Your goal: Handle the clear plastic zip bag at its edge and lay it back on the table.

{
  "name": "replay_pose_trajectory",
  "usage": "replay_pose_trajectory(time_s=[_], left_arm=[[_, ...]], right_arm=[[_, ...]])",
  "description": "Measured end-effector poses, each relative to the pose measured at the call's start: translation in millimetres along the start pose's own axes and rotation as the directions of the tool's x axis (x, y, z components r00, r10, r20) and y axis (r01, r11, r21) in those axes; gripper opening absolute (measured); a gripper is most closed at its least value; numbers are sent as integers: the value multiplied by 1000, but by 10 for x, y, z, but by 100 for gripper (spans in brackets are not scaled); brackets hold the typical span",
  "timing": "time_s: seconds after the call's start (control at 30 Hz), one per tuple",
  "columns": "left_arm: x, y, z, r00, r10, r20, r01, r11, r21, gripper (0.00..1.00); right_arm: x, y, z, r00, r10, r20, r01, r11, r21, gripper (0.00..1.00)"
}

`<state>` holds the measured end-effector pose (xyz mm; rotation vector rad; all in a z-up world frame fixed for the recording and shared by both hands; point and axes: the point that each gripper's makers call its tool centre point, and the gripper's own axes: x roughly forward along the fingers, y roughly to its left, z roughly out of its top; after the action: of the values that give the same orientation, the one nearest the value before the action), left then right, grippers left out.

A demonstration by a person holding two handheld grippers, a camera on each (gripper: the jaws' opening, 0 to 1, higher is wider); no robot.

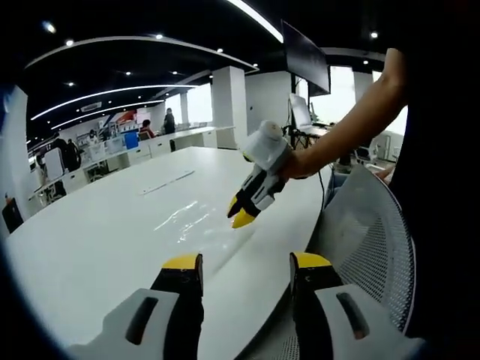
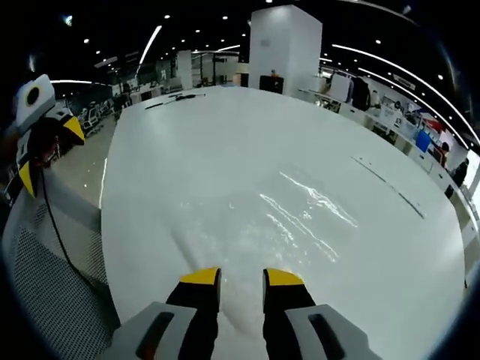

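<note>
Zip bag is clear plastic, so it mostly reads as glare streaks on the white table, lying spread out near the table's near edge with one end pulled up toward the right gripper. In the right gripper view that gripper's yellow-tipped jaws sit close together with a bunched bit of the bag's edge rising between them, so it looks clamped on the bag edge, though the plastic is so see-through I wouldn't swear how much is caught. From the left gripper view you can see the right gripper out over the bag, tips pinched together, held by a person's hand. The left gripper hangs at the table's near edge with its jaws well apart, holding nothing. A mesh chair sits just beside that edge. Plenty of bare tabletop beyond the bag, apart from a thin strip lying farther out toward the far side.
</note>
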<state>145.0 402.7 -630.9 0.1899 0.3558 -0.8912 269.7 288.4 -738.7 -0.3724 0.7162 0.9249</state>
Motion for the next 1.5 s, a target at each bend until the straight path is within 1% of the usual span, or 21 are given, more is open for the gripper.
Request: replay_pose_trajectory(time_s=[0.03, 0.1, 0.27, 0.37, 0.5, 0.57, 0.67, 0.77, 0.83, 0.9, 0.97, 1.1, 1.2, 1.27, 1.4, 1.5], left_arm=[[5, -2, -3, 1000, 0, -2, 0, 1000, -1, 45], [18, -13, -5, 1000, -5, -7, 5, 1000, -3, 46], [53, -32, -12, 1000, -16, -13, 16, 1000, 0, 47], [70, -41, -14, 1000, -18, -17, 18, 1000, 9, 45], [72, -16, -12, 1000, -7, -10, 7, 1000, 1, 48], [70, 4, -24, 1000, 1, -8, -1, 1000, -8, 50], [64, 37, -53, 1000, 11, -5, -12, 1000, -19, 50], [61, 67, -89, 1000, 22, -9, -22, 1000, -19, 51], [58, 90, -106, 999, 31, -11, -31, 999, -13, 52], [57, 100, -115, 999, 33, -12, -34, 999, -16, 52], [51, 127, -150, 999, 36, -16, -37, 999, -11, 52], [59, 138, -191, 999, 32, -22, -32, 999, -8, 55], [67, 157, -243, 999, 25, -32, -25, 1000, 0, 56], [73, 163, -252, 999, 25, -34, -25, 1000, 3, 57], [79, 169, -239, 999, 30, -33, -30, 1000, 5, 61], [75, 171, -237, 999, 31, -32, -30, 1000, 8, 62]], right_arm=[[-25, -1, 10, 1000, -4, 18, 4, 1000, 19, 25], [-68, -3, 3, 999, -10, 33, 8, 999, 39, 28], [-188, -11, -49, 998, -28, 63, 24, 998, 52, 37], [-267, -27, -75, 996, -41, 82, 37, 998, 59, 42], [-447, -67, -126, 992, -75, 99, 67, 995, 78, 49], [-514, -72, -165, 991, -79, 111, 69, 993, 96, 52], [-682, -64, -229, 989, -100, 113, 88, 991, 105, 57], [-785, -67, -266, 987, -111, 119, 98, 989, 109, 61], [-880, -67, -270, 983, -121, 139, 105, 988, 113, 65], [-950, -48, -287, 982, -126, 141, 111, 988, 111, 69], [-1045, -36, -329, 979, -145, 145, 131, 986, 101, 72], [-1155, -19, -408, 975, -162, 151, 148, 984, 96, 78], [-1231, 6, -431, 971, -174, 166, 157, 981, 114, 82], [-1276, 42, -444, 968, -177, 180, 157, 980, 123, 84], [-1345, 147, -495, 966, -174, 190, 155, 982, 113, 88], [-1405, 194, -496, 960, -182, 213, 159, 980, 123, 94]])
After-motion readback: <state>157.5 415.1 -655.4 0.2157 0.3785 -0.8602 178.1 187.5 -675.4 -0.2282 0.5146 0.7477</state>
